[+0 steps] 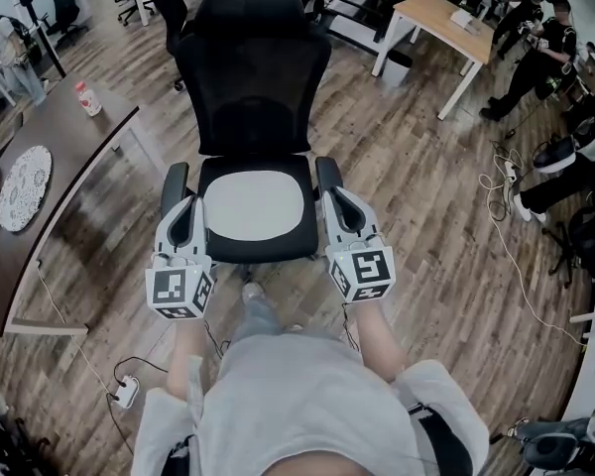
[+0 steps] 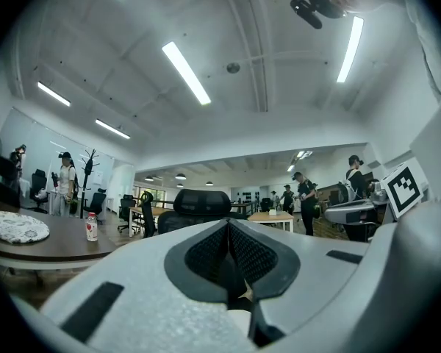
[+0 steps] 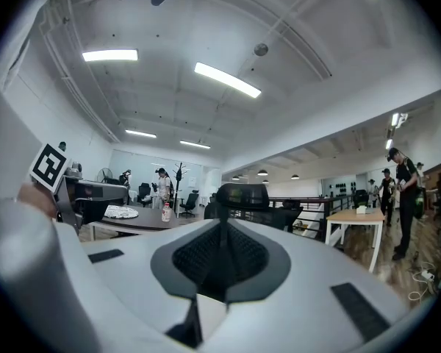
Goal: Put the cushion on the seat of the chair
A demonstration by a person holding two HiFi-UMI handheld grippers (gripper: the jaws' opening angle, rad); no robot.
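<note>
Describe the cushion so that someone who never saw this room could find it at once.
Start at the black high-backed mesh office chair in the middle of the wood-plank floor. On its black seat lies the pale grey, rounded-square flat cushion. It is the only light patch on an otherwise all-black chair.

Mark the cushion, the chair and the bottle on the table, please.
cushion (image 1: 254,204): head view, centre of its pale top.
chair (image 1: 253,77): head view, middle of the backrest.
bottle (image 1: 88,100): head view, its body.
</note>
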